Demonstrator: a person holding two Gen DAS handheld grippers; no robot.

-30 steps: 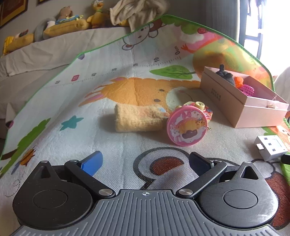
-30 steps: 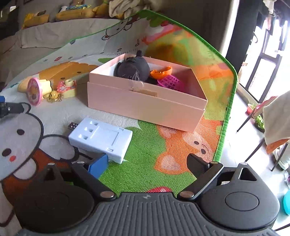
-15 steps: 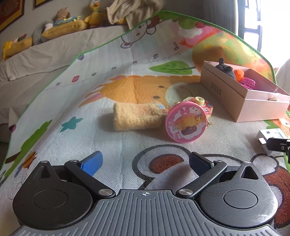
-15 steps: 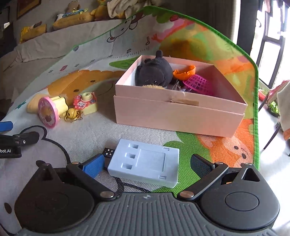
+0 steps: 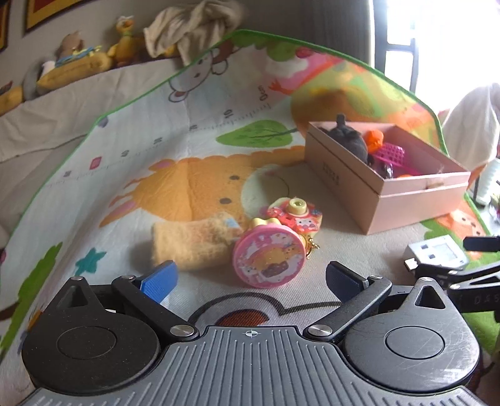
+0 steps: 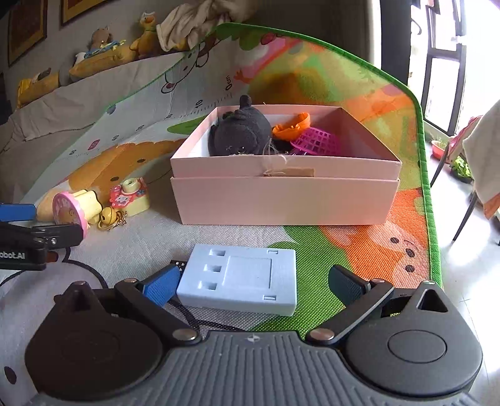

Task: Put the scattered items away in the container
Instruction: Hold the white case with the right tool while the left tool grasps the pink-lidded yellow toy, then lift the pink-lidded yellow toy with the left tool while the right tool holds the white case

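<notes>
Cartoon play mat [image 6: 359,243] underneath — plush toys [image 6: 106,53], crumpled cloth [image 6: 193,22] on ledge behind.

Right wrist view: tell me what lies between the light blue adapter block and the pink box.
Nothing. In the right wrist view only bare play mat separates the light blue adapter block from the pink box.

One pink box [image 6: 284,200], perhaps three toys inside; five items scattered outside.

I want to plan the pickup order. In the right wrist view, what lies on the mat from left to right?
Pink round toy → gold bell keychain → toy camera → light blue block; the pink box sits behind.
</notes>
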